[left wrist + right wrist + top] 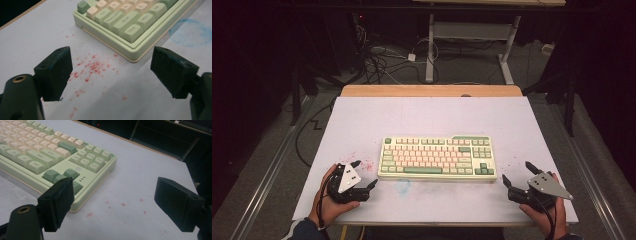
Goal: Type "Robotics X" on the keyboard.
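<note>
Dark room all around, with cables [377,60] tangled on the floor behind a white-covered worktop [427,115]. Smack in the middle of it sat a green and cream keyboard [438,158], lying flat and square to the near edge. The left claw [365,175] was parked just off the keyboard's near left corner, jaws spread wide with nothing between them, not touching anything. In the left gripper view you could see the Ctrl corner of the keyboard [130,27] ahead of the jaws, plus a scatter of red specks [92,67] on the sheet and a faint blue smudge [191,32]. The right claw [517,175] sat off the near right corner, also wide open and empty. In the right gripper view the arrow-key end of the keyboard [82,162] lay near the left jaw.
</note>
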